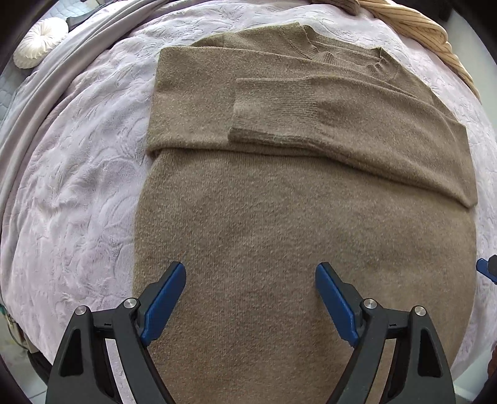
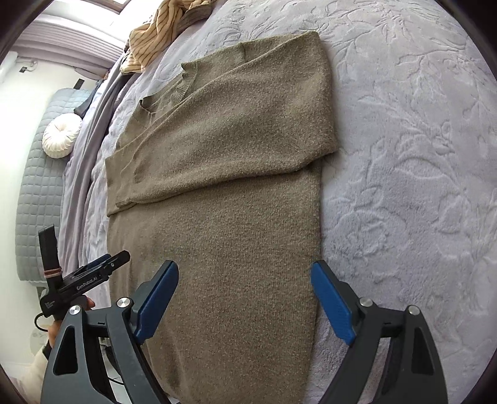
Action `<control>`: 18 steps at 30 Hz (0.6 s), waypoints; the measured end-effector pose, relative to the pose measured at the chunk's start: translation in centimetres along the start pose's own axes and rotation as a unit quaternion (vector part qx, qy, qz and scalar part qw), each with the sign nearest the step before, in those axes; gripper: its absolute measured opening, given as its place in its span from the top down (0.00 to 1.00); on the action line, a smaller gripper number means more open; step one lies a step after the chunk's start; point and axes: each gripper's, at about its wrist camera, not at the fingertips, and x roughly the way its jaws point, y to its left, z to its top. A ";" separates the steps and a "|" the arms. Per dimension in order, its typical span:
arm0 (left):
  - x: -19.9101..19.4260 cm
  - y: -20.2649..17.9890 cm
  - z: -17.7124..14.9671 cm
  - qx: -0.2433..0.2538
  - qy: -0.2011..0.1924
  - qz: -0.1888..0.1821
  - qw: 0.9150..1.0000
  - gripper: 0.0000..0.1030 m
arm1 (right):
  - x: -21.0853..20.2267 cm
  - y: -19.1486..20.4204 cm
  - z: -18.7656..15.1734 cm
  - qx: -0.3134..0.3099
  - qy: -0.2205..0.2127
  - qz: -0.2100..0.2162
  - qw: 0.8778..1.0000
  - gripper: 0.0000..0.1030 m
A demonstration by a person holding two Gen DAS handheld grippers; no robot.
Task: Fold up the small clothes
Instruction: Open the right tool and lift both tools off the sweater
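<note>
A brown knit sweater lies flat on the lilac bedspread, neck at the far end, both sleeves folded across the chest. My left gripper is open and empty, hovering over the sweater's lower body. My right gripper is open and empty over the sweater near its right side edge. The left gripper's body shows at the left of the right wrist view, and a blue tip of the right gripper shows at the right edge of the left wrist view.
A tan striped garment lies bunched at the far end of the bed; it also shows in the right wrist view. A round white cushion and a grey quilted headboard sit beyond grey bedding.
</note>
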 end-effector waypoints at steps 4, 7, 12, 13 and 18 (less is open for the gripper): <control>-0.5 0.8 -2.3 0.011 -0.006 -0.004 1.000 0.16 | 0.0 0.5 -1.6 0.008 -0.006 -0.004 1.000 0.13; -0.9 1.9 -4.2 0.012 -0.006 -0.009 1.000 0.16 | 0.1 0.9 -3.0 0.018 -0.005 -0.001 1.000 0.13; -1.8 4.9 -7.4 0.013 -0.007 -0.007 1.000 0.16 | 0.1 1.6 -5.5 0.031 -0.003 0.000 1.000 0.13; -1.9 5.6 -8.1 0.013 -0.006 -0.006 1.000 0.16 | 0.1 1.6 -6.1 0.031 -0.001 -0.001 1.000 0.13; -2.1 9.0 -11.5 0.011 0.001 -0.012 1.000 0.16 | -0.6 1.2 -8.9 0.038 0.001 -0.015 0.999 0.13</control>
